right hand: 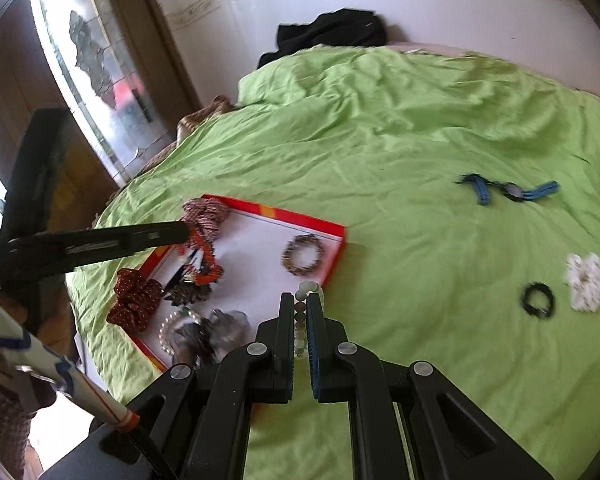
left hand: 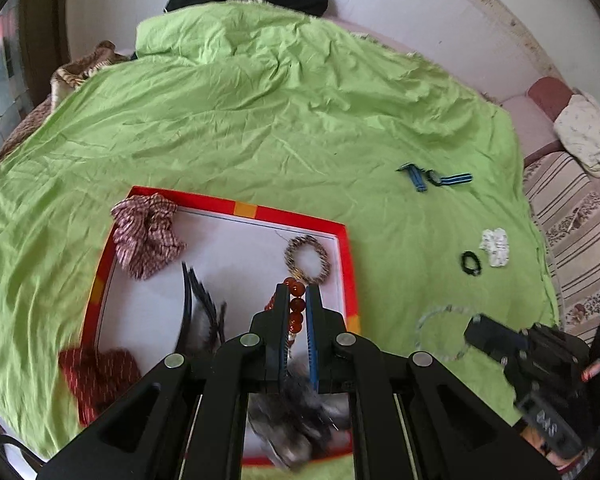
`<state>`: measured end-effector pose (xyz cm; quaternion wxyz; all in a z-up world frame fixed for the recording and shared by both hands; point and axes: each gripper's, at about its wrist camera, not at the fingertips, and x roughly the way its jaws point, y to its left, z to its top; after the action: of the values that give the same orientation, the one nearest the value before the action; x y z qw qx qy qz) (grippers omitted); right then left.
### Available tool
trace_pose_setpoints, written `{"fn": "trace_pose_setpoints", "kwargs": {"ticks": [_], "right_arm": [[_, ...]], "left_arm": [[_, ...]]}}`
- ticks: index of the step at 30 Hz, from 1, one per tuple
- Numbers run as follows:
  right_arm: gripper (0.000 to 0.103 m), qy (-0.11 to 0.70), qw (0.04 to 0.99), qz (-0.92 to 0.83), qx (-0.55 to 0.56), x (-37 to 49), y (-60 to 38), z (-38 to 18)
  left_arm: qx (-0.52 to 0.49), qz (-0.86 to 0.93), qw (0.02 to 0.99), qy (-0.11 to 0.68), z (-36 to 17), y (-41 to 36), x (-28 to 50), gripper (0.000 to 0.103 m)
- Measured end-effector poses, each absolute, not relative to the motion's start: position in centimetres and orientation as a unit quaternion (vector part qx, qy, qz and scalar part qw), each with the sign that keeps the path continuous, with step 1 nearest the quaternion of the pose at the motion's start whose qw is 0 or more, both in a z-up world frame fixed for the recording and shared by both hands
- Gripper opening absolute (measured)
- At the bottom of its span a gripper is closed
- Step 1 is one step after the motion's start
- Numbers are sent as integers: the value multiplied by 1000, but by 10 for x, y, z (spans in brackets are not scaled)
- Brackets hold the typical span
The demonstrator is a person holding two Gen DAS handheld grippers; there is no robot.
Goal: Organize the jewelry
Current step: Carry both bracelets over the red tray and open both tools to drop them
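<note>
My left gripper [left hand: 298,289] is shut on a string of orange-red beads [left hand: 297,306] and hangs over the white inside of a red-rimmed box [left hand: 300,219]. In the right wrist view the same gripper [right hand: 185,232] reaches in from the left, with the orange beads [right hand: 204,258] dangling below it. My right gripper [right hand: 303,299] is shut on a pale bead bracelet [right hand: 306,289], just off the box's near right corner [right hand: 332,276]. In the left wrist view the right gripper [left hand: 474,330] holds that pale bracelet [left hand: 432,320] above the green sheet.
The box holds a checked scrunchie [left hand: 146,236], a leopard-print bracelet [left hand: 308,258], dark feathers [left hand: 204,312], a pearl bracelet [right hand: 172,326] and a red scrunchie [left hand: 96,376] on its rim. On the green sheet [left hand: 260,120] lie a blue-strapped watch [left hand: 434,178], a black hair tie [left hand: 471,263] and a white scrunchie [left hand: 496,246].
</note>
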<state>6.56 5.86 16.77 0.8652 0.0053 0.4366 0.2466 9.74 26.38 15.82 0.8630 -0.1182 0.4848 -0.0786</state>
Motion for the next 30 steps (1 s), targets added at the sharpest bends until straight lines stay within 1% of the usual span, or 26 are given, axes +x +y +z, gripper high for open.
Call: {"fn": "trace_pose_setpoints", "kwargs": {"ticks": [7, 11, 21, 26, 28, 30], "right_arm": [[7, 479, 834, 273, 21, 112, 110, 133], [7, 499, 818, 284, 27, 137, 132, 114], [7, 538, 787, 301, 30, 185, 175, 76], [8, 542, 783, 304, 38, 196, 184, 71], [13, 540, 782, 308, 46, 197, 184, 73], [35, 534, 786, 308, 48, 196, 182, 76]], "left_arm": [[-123, -62, 842, 522, 110, 290, 159, 7], [-115, -43, 837, 534, 94, 304, 181, 7], [-128, -18, 833, 538, 74, 338, 199, 7], [-144, -20, 842, 520, 80, 346, 194, 7], [-148, -18, 847, 511, 84, 348, 190, 8], [-153, -18, 849, 505, 87, 350, 188, 8]]}}
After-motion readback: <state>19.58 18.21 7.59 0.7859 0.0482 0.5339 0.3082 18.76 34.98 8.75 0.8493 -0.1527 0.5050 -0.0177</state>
